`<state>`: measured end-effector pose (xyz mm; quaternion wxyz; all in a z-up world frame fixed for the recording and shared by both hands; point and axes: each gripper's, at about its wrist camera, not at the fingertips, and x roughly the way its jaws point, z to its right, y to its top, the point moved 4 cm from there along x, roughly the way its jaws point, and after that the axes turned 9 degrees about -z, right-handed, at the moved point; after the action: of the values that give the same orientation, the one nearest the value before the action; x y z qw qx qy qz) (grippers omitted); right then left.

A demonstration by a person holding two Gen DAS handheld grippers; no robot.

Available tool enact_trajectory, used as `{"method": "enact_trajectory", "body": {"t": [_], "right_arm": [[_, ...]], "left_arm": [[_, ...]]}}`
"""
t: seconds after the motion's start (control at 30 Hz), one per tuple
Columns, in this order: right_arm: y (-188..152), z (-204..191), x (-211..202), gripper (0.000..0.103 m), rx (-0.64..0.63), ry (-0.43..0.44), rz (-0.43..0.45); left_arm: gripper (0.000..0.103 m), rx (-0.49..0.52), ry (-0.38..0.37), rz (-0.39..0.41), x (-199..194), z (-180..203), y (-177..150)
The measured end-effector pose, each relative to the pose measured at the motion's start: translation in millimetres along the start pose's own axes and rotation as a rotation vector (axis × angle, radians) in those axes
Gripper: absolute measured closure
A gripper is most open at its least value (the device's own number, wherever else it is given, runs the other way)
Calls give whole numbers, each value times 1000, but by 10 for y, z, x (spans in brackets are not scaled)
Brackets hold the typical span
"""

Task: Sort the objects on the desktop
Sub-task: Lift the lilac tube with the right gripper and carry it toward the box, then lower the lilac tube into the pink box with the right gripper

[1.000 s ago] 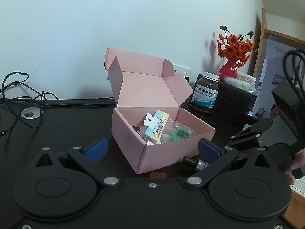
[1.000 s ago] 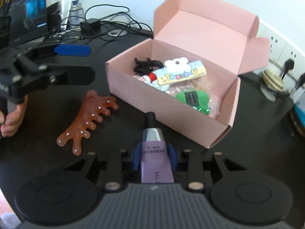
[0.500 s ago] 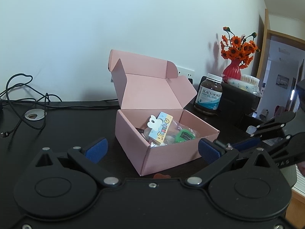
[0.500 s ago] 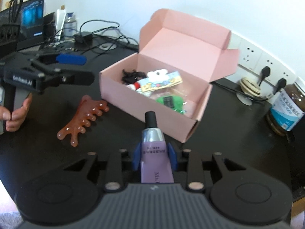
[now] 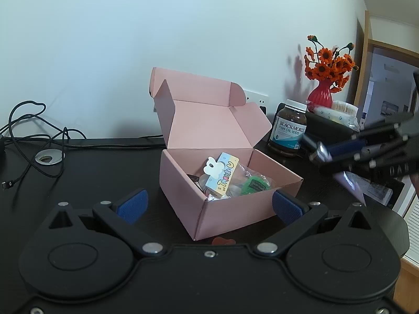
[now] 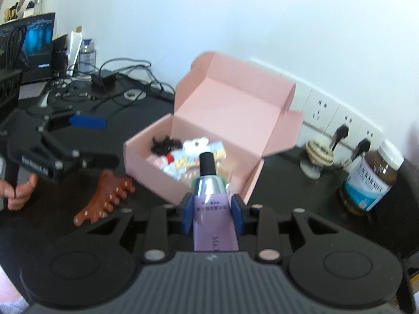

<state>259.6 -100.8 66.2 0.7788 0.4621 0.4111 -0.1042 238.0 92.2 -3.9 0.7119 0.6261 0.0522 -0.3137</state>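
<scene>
An open pink cardboard box [image 5: 235, 209] [image 6: 146, 154] sits on the black desk and holds several small packets. My right gripper [image 6: 212, 210] is shut on a purple cream tube [image 6: 213, 217] with a black cap, held in the air just right of the box; the tube also shows in the left wrist view [image 5: 320, 154]. My left gripper [image 5: 209, 204] is open and empty, low in front of the box; it also shows in the right wrist view [image 6: 86, 141]. A brown comb-shaped massager [image 6: 104, 198] [image 5: 222, 241] lies on the desk in front of the box.
A brown fish oil bottle [image 5: 289, 130] [image 6: 371, 180] stands right of the box. A red vase of orange flowers [image 5: 323, 89] stands behind it. Black cables [image 5: 34, 136] lie at the left. Wall sockets [image 6: 337, 120] and a monitor [image 6: 34, 41] line the back.
My right gripper has lifted the purple tube up and toward the box, so its cap now overlaps the box's opening. My left gripper has stayed open, drifting slightly.
</scene>
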Motion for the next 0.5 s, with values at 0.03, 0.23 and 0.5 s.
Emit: {"method": "enact_trajectory", "body": {"t": [0.03,0.23,0.5], "right_arm": [[48,6,-11,73,-1,-2,8],[353,11,30,73,-2,5,37],[602,-56,388,73,-26,7,16]], "left_arm": [[0,-1,0,0,0,-1,0],[0,-14,0,-5,11,-22,4],[0,-12,-5,-7,15,-23,6]]}}
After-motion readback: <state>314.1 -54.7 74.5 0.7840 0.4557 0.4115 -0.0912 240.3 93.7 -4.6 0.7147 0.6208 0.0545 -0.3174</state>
